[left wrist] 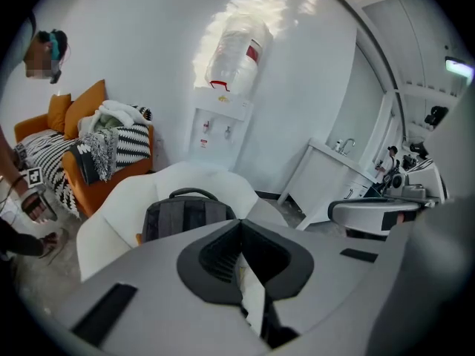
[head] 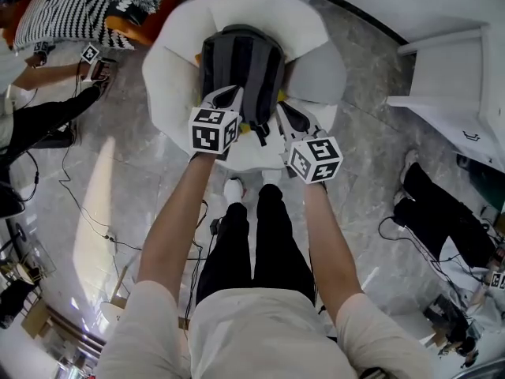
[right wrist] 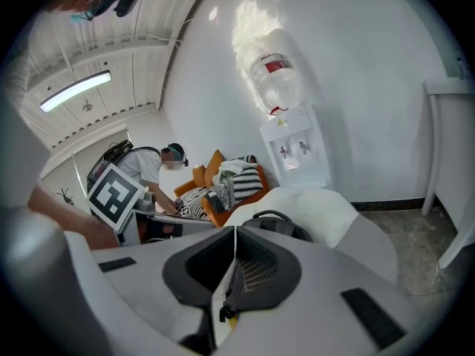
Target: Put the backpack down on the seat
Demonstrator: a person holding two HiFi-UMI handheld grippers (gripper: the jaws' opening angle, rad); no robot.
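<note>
— Where is the backpack found?
— A white seat (head: pixel 167 69) is seen on the marble floor (head: pixel 371 172). The grey backpack (head: pixel 241 65) is stood upright on it, leaned against the backrest, with its handle at the top.
— And how are the tools held?
— The left tool (head: pixel 229 97) is clenched on nothing, jaws pressed together, near the backpack's lower end. The right tool (head: pixel 288 115) is held beside it, likewise clenched, with nothing gripped.

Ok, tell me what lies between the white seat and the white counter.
Nothing but bare grey marble floor, seen in the head view between the seat and the counter.
</note>
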